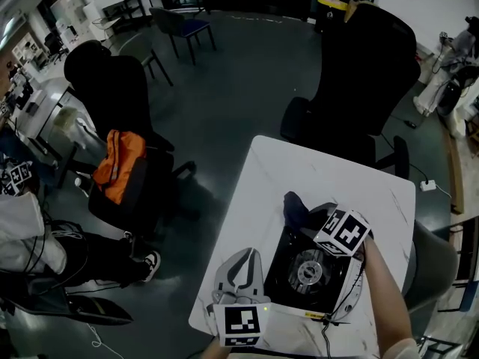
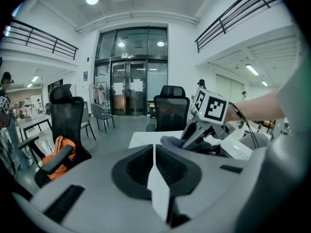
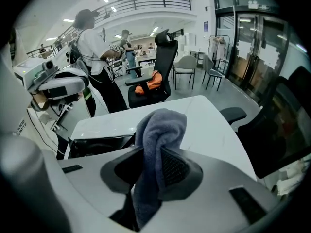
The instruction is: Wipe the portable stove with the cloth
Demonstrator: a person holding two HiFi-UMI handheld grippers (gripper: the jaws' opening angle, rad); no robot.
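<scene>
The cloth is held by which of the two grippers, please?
The right gripper: its jaws clamp the grey cloth, while the left gripper has its jaws closed on nothing.

**Left closed empty, right gripping**

My left gripper (image 1: 241, 266) sits close to my body, jaws pressed together with nothing between them. My right gripper (image 1: 305, 214) angles forward-left from an outstretched forearm (image 1: 385, 294), jaws clamped on the cloth (image 3: 158, 130).

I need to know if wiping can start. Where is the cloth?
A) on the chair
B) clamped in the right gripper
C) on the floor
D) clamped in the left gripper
B: in the right gripper view the cloth sits pinched in the right gripper; the left gripper is shut on nothing.
</scene>
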